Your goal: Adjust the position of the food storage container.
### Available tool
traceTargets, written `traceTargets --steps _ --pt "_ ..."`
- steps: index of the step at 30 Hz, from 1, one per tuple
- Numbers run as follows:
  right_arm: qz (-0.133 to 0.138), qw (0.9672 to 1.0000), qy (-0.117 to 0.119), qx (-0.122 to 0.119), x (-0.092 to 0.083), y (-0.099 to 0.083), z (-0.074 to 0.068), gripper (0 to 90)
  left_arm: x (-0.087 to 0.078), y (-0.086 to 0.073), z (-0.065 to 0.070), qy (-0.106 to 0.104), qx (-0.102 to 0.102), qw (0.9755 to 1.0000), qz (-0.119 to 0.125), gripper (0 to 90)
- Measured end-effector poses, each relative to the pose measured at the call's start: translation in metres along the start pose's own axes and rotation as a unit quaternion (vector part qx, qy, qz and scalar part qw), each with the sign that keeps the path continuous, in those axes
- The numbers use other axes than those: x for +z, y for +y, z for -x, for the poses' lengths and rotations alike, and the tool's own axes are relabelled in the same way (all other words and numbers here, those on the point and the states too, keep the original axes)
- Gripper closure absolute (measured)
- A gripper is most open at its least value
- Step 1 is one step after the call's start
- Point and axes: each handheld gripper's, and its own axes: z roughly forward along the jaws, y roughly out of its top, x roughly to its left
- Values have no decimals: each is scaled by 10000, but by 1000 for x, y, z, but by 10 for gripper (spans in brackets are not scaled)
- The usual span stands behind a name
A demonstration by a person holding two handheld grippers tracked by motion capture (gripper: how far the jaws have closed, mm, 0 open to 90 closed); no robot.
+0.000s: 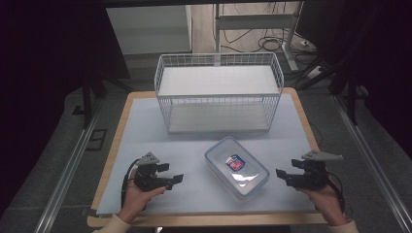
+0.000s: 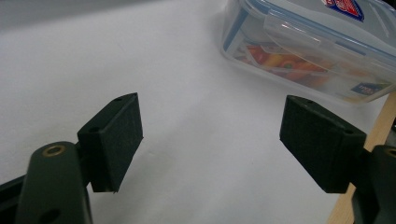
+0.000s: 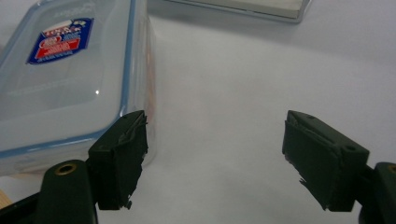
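White covering spreads over the wood-edged table (image 1: 112, 145), which takes up the middle of the high view. At the upper centre of that view stands a white wire basket (image 1: 218, 92), its long side facing the person, with nothing visible inside it. Below it, slightly right of centre, lies a clear plastic food container (image 1: 236, 167) with a blue-edged snap lid and a red and blue label; it sits at a slant on the covering, well apart from the basket. The left gripper (image 1: 169, 174) is held in a hand at the lower left, near the container's left side, jaws spread wide and gripping nothing; in the left gripper view the container (image 2: 308, 46) sits at the upper right. The right gripper (image 1: 284, 176) is held at the lower right, just beside the container's right end, jaws likewise wide apart and empty.
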Motion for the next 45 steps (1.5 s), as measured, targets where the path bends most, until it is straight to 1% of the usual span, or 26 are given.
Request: traceTargets --steps 3,7,10,11,12,13,14,19,23,24,25,26,27,28,29,30,31,33,34,35,36,37,40,41,43,45 --pt "21 10000 44 -15 -2 4 -3 223 -1 0 0 19 -23 10000 16 209" --pt "102 9997 189 -103 -8 14 -14 241 -4 1 1 88 -69 9999 69 206" --pt "129 9990 402 -144 -11 20 -24 262 -4 1 1 98 -72 9999 71 206" --pt "129 9990 402 -144 -11 20 -24 262 -4 1 1 98 -72 9999 71 205" --pt "137 9982 550 -207 -11 25 -32 279 -5 0 2 113 -65 9999 84 205" --pt "137 9982 550 -207 -11 25 -32 279 -5 0 2 113 -65 9999 84 205" --pt "117 9973 665 -299 -10 30 -42 287 -5 0 2 121 -70 9999 84 204" --pt "-34 9940 924 -583 -2 37 -68 431 -4 0 2 123 -73 9999 57 204" --pt "-63 9909 1087 -785 8 41 -85 686 -4 -1 2 139 -28 9999 38 204" --pt "-63 9909 1087 -785 8 41 -85 686 -4 -1 2 139 -28 9999 38 204" --pt "-82 9877 1253 -934 12 45 -96 768 -4 -1 2 145 -42 9999 41 204" --pt "-94 9860 1323 -1009 14 46 -102 792 -4 -1 2 146 -45 9999 42 204" --pt "-94 9860 1323 -1009 14 46 -102 792 -4 -1 2 146 -45 9999 42 204" --pt "-166 9814 1474 -1219 17 47 -115 840 -4 -1 1 148 -46 9999 39 204" --pt "-215 9792 1549 -1290 18 46 -121 865 -4 -1 1 145 -49 9999 40 204" --pt "-215 9792 1549 -1290 18 46 -121 865 -4 -1 1 145 -49 9999 40 204" --pt "-315 9742 1698 -1451 21 43 -131 891 -4 -1 2 140 -46 9999 38 204" --pt "-393 9711 1764 -1560 22 39 -138 893 -3 -1 2 137 -36 9999 25 204" --pt "-393 9711 1764 -1560 22 39 -138 893 -3 -1 2 143 -13 9999 20 204" --pt "-463 9680 1812 -1675 24 35 -146 893 -2 -1 3 134 -16 9999 5 205" --pt "-463 9680 1812 -1675 24 35 -146 893 -2 -1 3 134 -16 9999 5 205" --pt "-523 9655 1831 -1774 26 31 -153 894 -2 -1 4 133 7 9999 -2 205" --pt "-654 9626 1774 -1942 31 24 -161 894 -1 -2 3 120 -3 9999 -21 206" --pt "-654 9626 1774 -1942 31 24 -161 894 -1 -2 3 120 -3 9999 -21 206" --pt "-793 9606 1679 -2069 37 16 -166 894 -1 -2 3 115 -6 9999 -40 206" --pt "-865 9601 1588 -2133 41 11 -168 895 -1 -2 3 109 -9 9999 -40 207"
